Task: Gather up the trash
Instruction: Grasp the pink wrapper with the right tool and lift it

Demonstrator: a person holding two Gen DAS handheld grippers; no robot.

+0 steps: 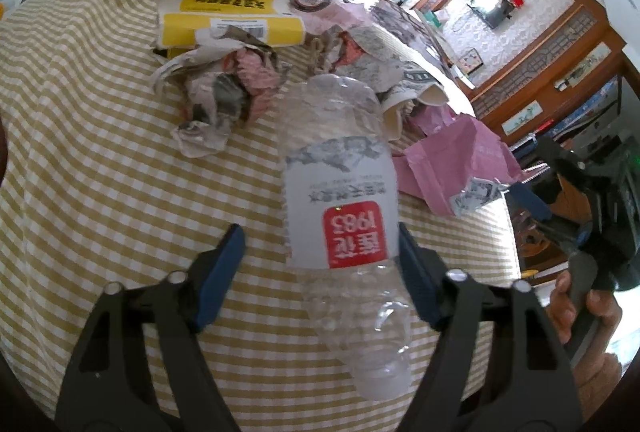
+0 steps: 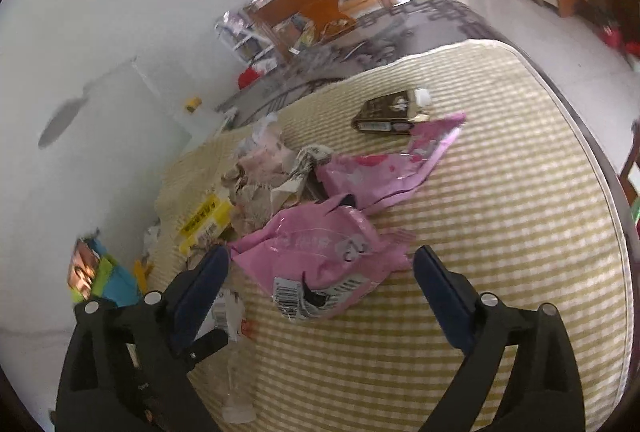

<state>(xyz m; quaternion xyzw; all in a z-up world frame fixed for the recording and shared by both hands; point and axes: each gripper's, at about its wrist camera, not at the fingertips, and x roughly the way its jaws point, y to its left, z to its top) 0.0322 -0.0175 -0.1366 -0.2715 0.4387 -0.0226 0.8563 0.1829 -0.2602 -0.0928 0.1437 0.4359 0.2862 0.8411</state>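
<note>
A clear plastic bottle [image 1: 340, 192] with a white and red label lies on the checked tablecloth [image 1: 100, 172]. It sits between the fingers of my left gripper [image 1: 320, 232], which is open. The bottle rests against the right finger, and a gap separates it from the left finger [image 1: 224, 264]. In the right wrist view my right gripper [image 2: 322, 252] stands wide open just short of a crumpled pink wrapper [image 2: 320, 256], with its fingers on either side of the wrapper's near end and not touching it. The right gripper [image 1: 580, 228] and the hand holding it also show at the right edge of the left wrist view.
Crumpled newspaper [image 1: 216, 100], a yellow and white carton [image 1: 228, 20], a second pink wrapper [image 2: 384, 164] and a flattened brown drink carton [image 2: 390, 112] lie on the table. The table's rounded edge [image 2: 600, 172] curves along the right. A colourful bag [image 2: 104, 276] sits on the floor.
</note>
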